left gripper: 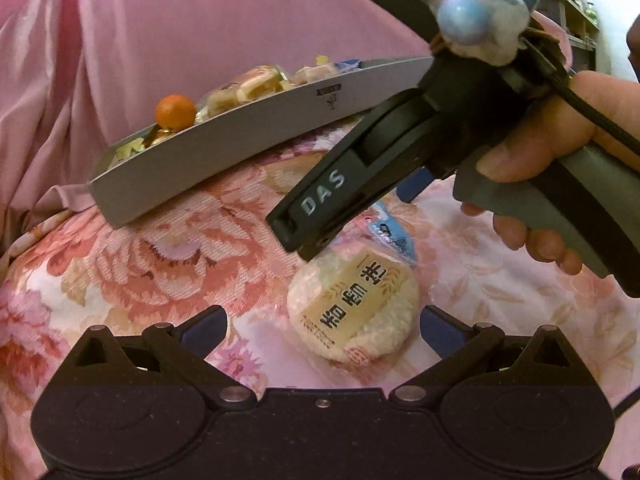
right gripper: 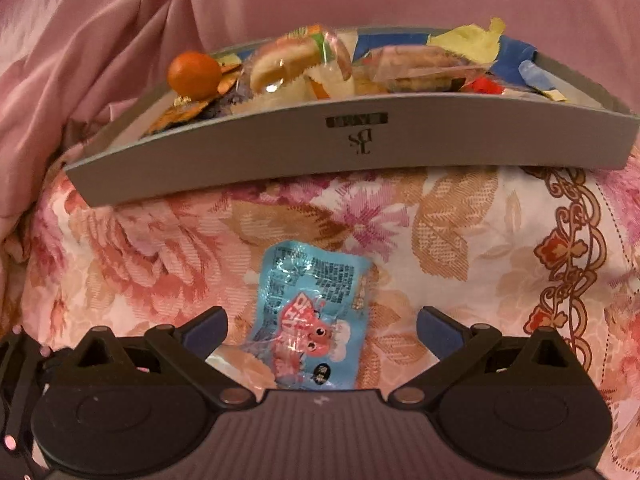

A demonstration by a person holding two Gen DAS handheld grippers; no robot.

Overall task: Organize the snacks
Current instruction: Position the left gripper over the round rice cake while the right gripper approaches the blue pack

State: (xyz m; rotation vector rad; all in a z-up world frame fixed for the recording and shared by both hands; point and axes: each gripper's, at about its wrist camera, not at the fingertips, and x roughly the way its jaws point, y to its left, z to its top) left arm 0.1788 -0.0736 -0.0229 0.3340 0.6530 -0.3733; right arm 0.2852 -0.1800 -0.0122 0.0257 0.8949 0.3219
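A round rice cake (left gripper: 352,312) in a clear wrapper with a tan label lies on the floral cloth, between the fingers of my open left gripper (left gripper: 324,320). Just beyond it lies a blue snack packet (left gripper: 392,236) with a red cartoon (right gripper: 312,320). My right gripper (right gripper: 322,320) stands open around that packet without touching it. In the left wrist view the right gripper (left gripper: 356,212) comes down from the upper right, held by a hand (left gripper: 560,128). A grey tray (right gripper: 320,140) behind holds several wrapped snacks and a small orange (right gripper: 194,76).
The tray (left gripper: 240,132) sits at the far edge of the floral cloth (right gripper: 460,220), against pink draped fabric (right gripper: 120,20). The orange (left gripper: 175,111) lies at the tray's left end. Bare cloth lies left and right of the two loose snacks.
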